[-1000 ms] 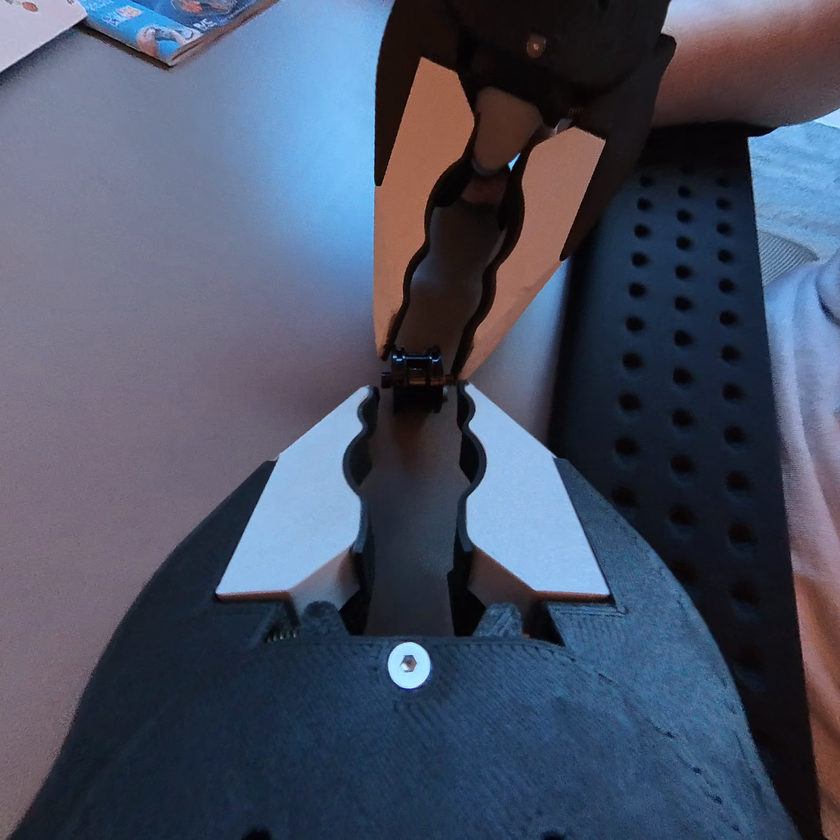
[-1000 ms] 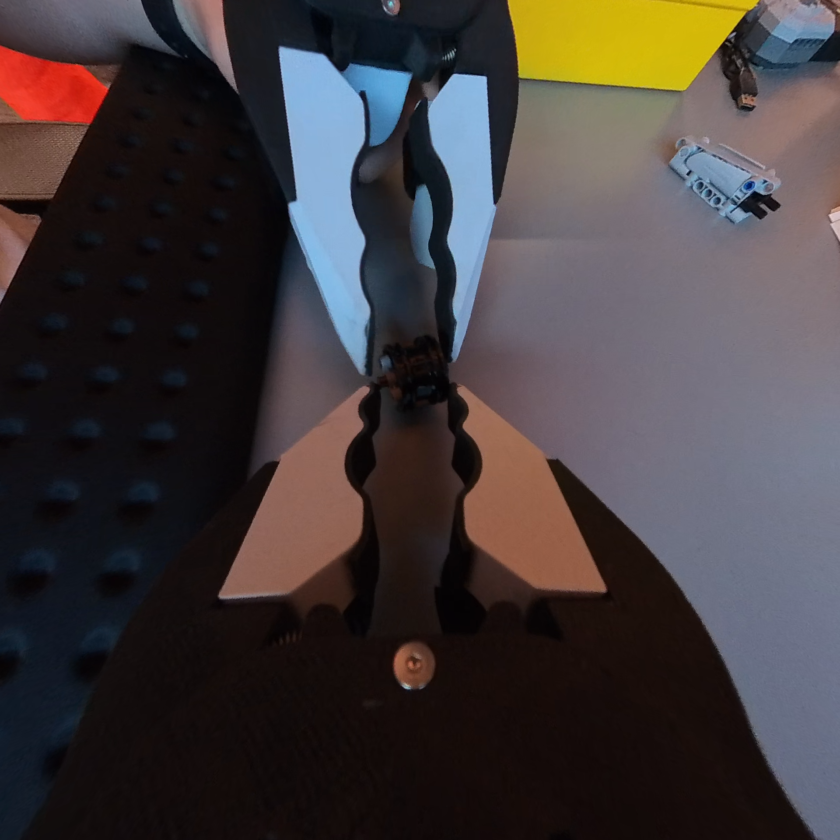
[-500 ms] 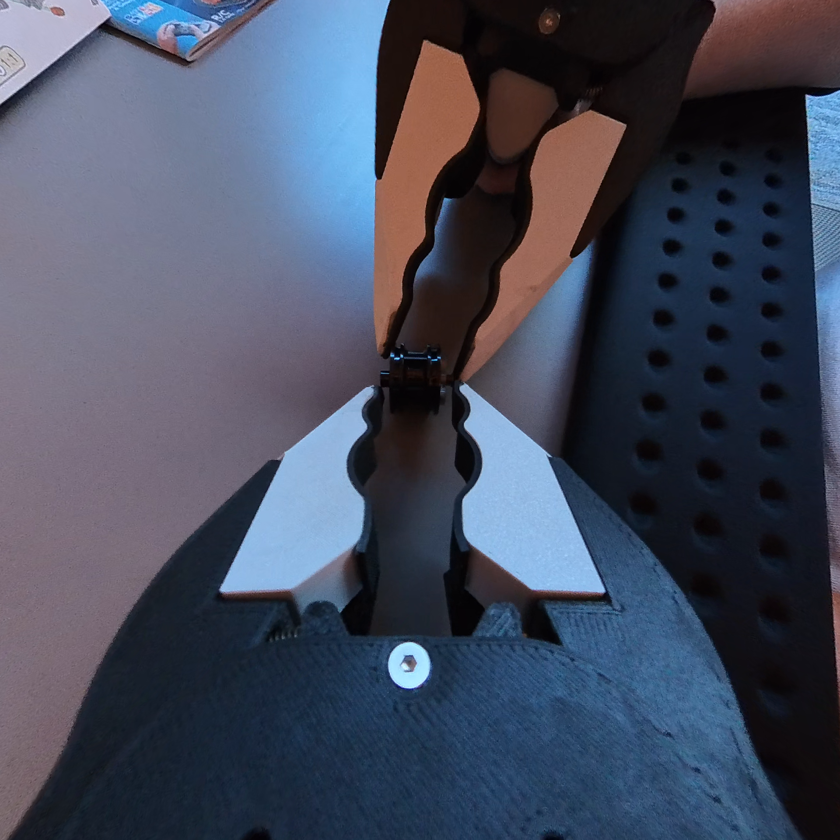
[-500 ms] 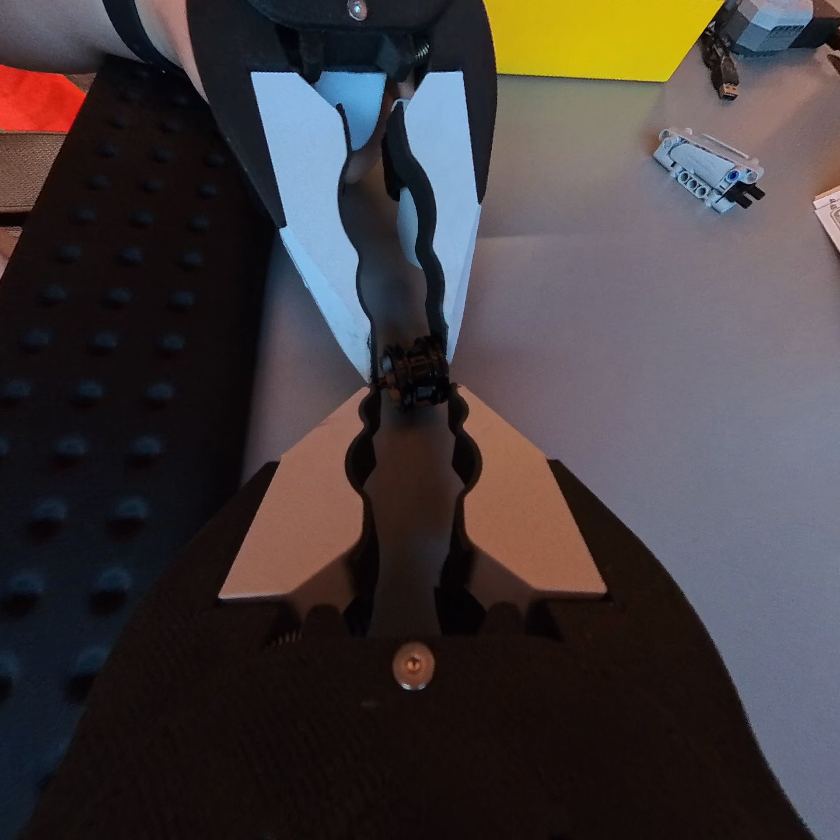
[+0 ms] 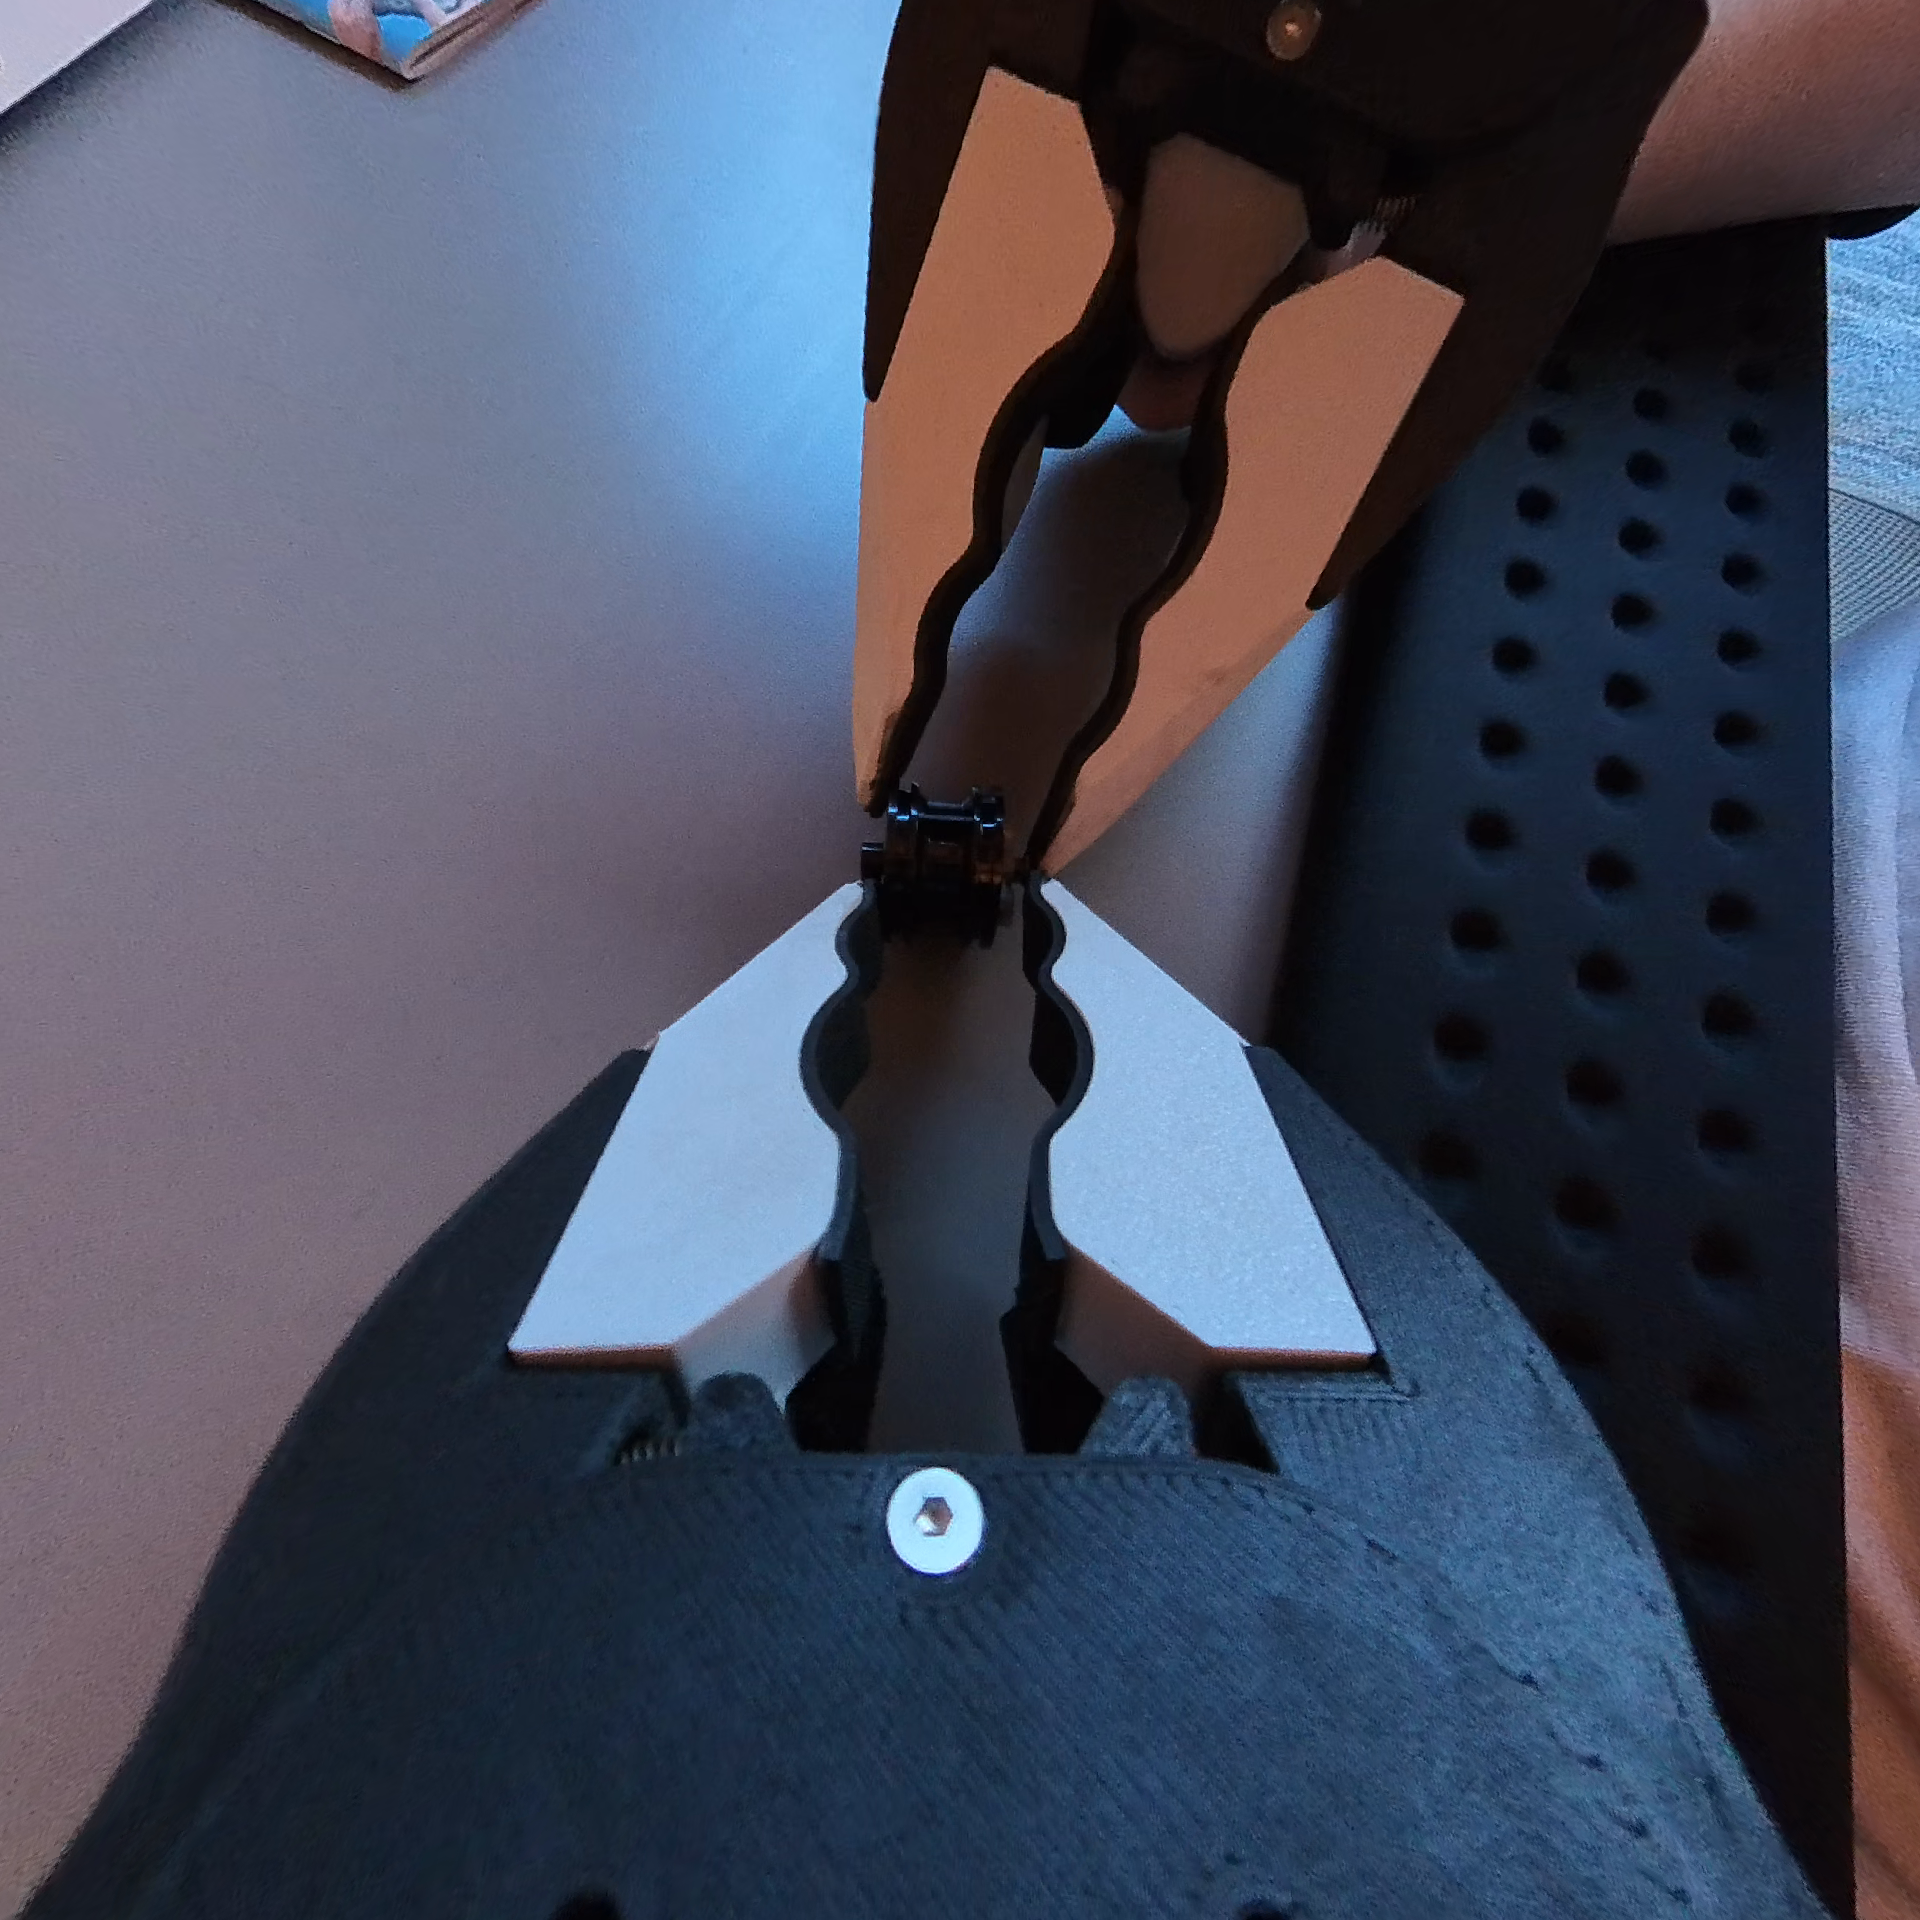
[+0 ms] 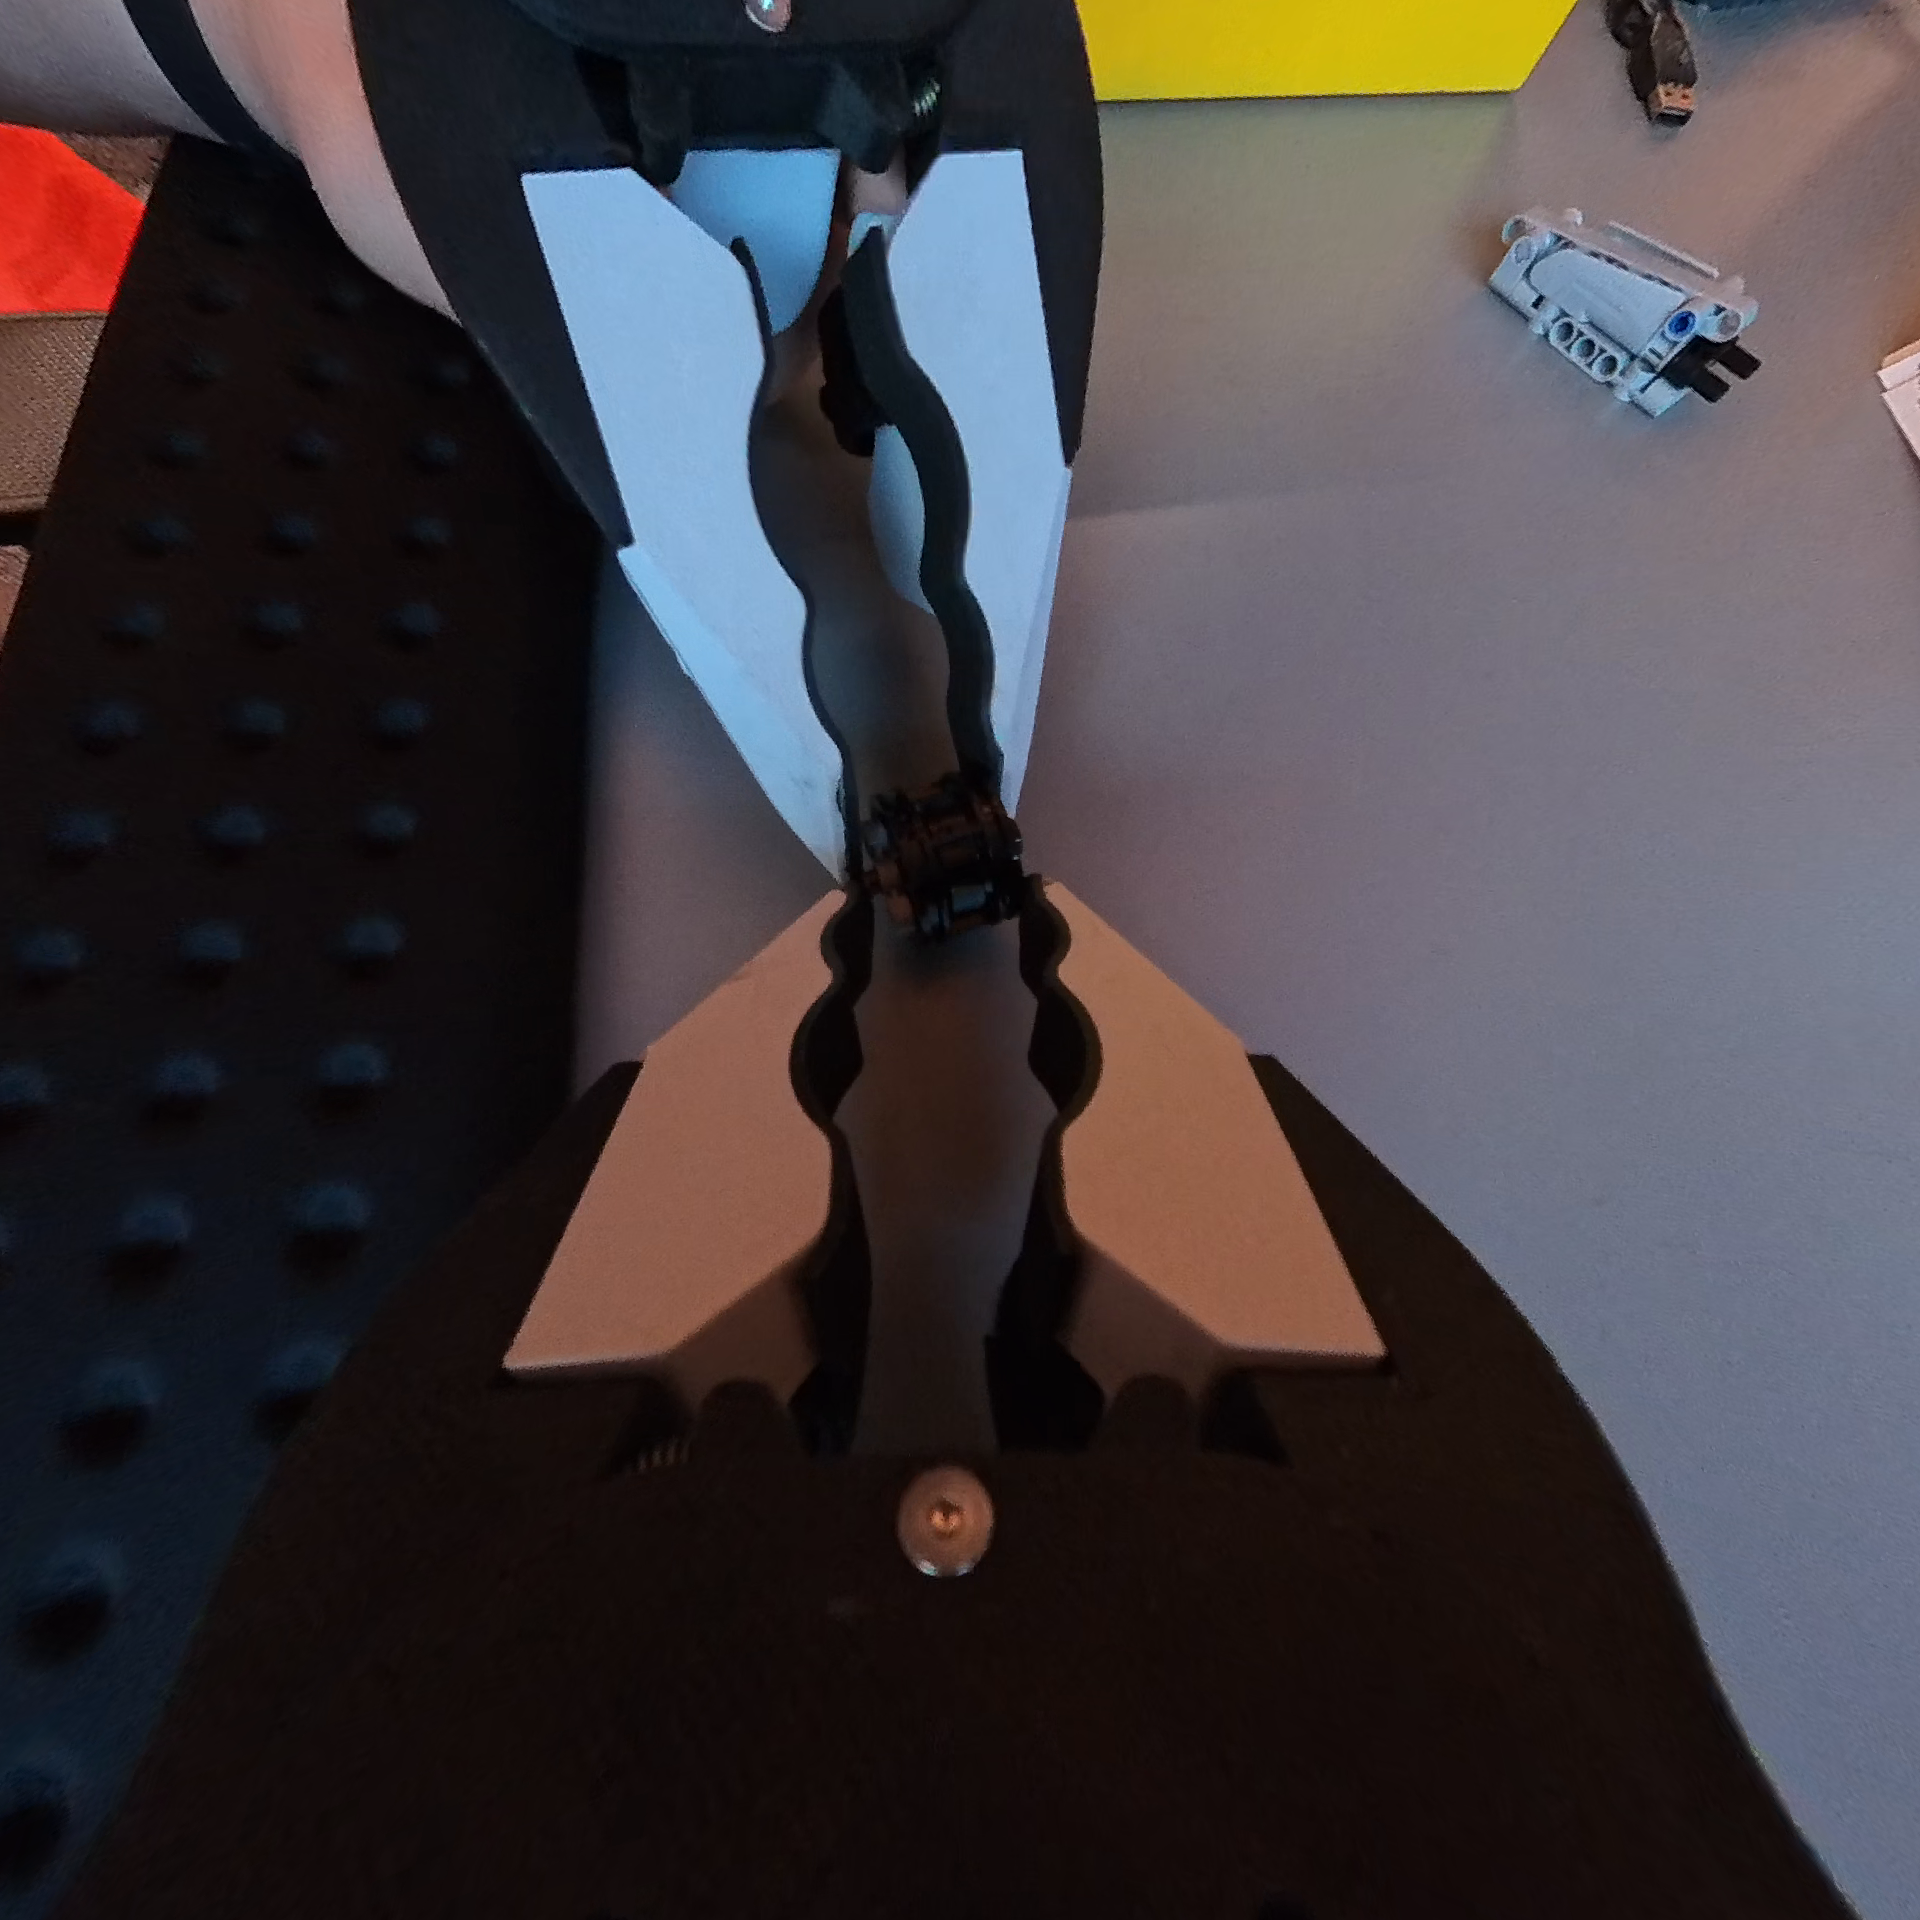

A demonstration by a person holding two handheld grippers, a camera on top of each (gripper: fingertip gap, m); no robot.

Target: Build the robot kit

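**Both grippers meet tip to tip on one small black part**

My left gripper [image 5: 943,883] points forward over the grey table [image 5: 416,623], its jaws drawn in narrow. Between its tips sits a small black spool-shaped part [image 5: 938,871], ridged with flanges at either end. The left tip presses the part's flange; on the right side I see the tip just beside the other flange, and contact there looks likely. I record the left gripper as clamped on the part.

My right gripper [image 6: 940,888] faces the left one head-on. Its jaws are likewise narrow, and the same part [image 6: 945,868] lies between its tips, slightly tilted in the right wrist view. From the left wrist view the right gripper [image 5: 961,805] pinches the far side of the part. I record it as clamped on the part as well. The part is held clear above the table, between the four fingertips.

Surroundings: a black perforated mat [image 5: 1621,831] lies along the table edge, beside both grippers. On the table, well apart from the grippers, lies a light grey brick assembly [image 6: 1621,307] with black pins. A yellow box [image 6: 1309,47] stands at the far edge, with a cable plug [image 6: 1668,62] near it. A printed booklet [image 5: 436,31] lies at the far left corner in the left wrist view
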